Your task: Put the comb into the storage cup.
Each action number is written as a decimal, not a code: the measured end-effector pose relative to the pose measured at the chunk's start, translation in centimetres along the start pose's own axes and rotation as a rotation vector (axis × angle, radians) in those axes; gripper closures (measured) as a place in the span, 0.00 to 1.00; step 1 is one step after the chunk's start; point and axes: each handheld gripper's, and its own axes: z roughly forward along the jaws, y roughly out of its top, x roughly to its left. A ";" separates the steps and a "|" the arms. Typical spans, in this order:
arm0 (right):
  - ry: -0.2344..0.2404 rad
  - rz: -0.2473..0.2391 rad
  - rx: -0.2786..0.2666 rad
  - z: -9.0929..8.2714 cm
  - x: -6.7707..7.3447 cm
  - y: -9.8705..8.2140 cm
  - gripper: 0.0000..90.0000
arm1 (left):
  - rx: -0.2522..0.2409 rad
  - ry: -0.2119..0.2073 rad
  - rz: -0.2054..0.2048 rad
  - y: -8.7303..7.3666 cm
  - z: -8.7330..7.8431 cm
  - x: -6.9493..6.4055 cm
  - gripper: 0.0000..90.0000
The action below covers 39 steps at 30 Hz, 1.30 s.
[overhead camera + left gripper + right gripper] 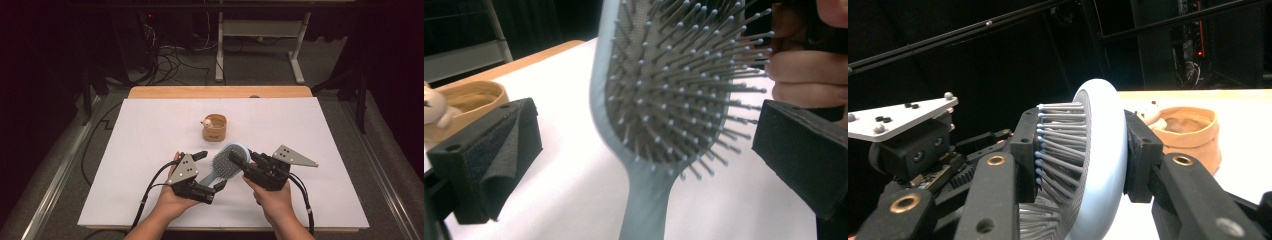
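Note:
A light-blue paddle hairbrush point(226, 161) with grey bristles is held off the white table, its head toward the right hand. My right gripper point(241, 158) is shut on the brush head; in the right gripper view its jaws point(1083, 155) clamp the bristle side and the smooth back of the hairbrush point(1105, 150). My left gripper point(210, 171) stands open, one jaw on each side of the brush where the head meets the handle. In the left gripper view the hairbrush point(659, 100) stands between the spread jaws of that gripper point(644, 155) and touches neither pad.
A tan soft cup point(214, 127) with a small white figure on its rim sits mid-table beyond the brush, also seen as the cup point(469, 100) and the cup point(1193, 132). The white sheet point(150, 130) ends at a wooden edge point(220, 92). Cables and table legs lie beyond.

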 end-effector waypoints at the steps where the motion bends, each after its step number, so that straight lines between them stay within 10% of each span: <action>1: -0.002 0.003 0.000 0.0 0.0 0.0 0.67 | -0.001 0.001 0.000 0.0 -0.2 0.1 0.01; 10: -0.031 -0.014 -0.027 -0.6 -0.6 0.5 0.67 | 0.003 -0.024 -0.018 -1.1 -1.3 0.6 0.01; 39: -0.071 -0.100 -0.047 -2.2 -1.1 0.9 0.67 | -0.063 0.158 -0.088 -4.2 -5.3 5.4 0.01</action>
